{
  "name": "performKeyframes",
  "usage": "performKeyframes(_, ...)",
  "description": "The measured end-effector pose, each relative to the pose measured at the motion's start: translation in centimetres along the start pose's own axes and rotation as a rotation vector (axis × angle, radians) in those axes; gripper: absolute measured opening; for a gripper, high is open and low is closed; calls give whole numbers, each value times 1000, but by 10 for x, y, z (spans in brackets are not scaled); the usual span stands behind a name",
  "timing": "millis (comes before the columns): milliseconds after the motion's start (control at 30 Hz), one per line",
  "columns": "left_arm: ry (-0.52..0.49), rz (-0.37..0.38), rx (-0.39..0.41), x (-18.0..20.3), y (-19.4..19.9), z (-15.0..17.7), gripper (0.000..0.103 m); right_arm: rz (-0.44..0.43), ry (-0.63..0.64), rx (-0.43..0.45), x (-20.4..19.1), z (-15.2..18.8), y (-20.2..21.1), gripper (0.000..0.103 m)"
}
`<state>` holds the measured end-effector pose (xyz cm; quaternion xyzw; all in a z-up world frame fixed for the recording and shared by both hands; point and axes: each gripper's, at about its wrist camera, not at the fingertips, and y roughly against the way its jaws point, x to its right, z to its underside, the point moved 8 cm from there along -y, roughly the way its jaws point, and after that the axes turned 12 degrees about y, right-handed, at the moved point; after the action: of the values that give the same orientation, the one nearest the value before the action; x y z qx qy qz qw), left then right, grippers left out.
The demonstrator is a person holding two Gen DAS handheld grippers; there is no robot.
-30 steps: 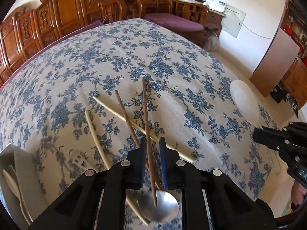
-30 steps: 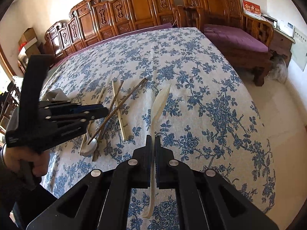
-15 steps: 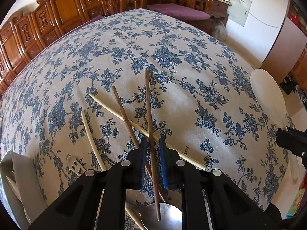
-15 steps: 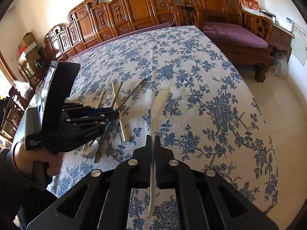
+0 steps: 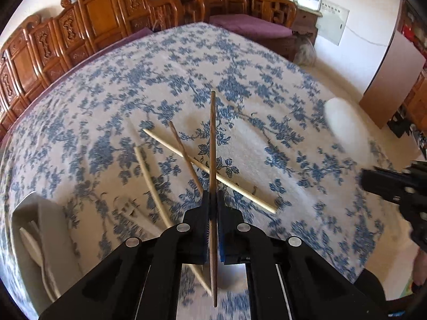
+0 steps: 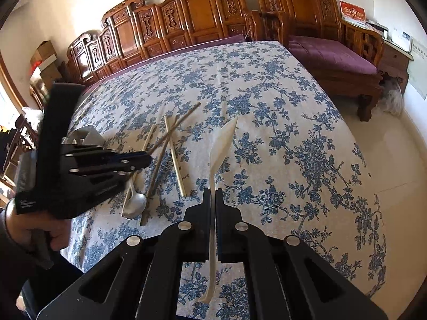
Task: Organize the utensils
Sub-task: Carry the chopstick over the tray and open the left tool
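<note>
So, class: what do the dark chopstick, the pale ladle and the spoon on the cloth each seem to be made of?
Dark chopstick: probably wood, matte brown, with no glint. Pale ladle: likely plastic, though it could be glazed ceramic; smooth cream surface with a soft sheen. Spoon: metal, probably stainless steel; grey, polished, with a bright highlight in the bowl.
</note>
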<state>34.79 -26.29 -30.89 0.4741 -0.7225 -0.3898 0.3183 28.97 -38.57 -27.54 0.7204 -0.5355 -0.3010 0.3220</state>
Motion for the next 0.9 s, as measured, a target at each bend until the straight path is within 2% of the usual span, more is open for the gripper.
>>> performKeyframes(333,7,-11,81,-13,66,17,4,-12,52,30,-22,-10,13,5)
performKeyframes(900,79,-49,142,-70,127,44,4,-83,149,47,-83,-15,19,4)
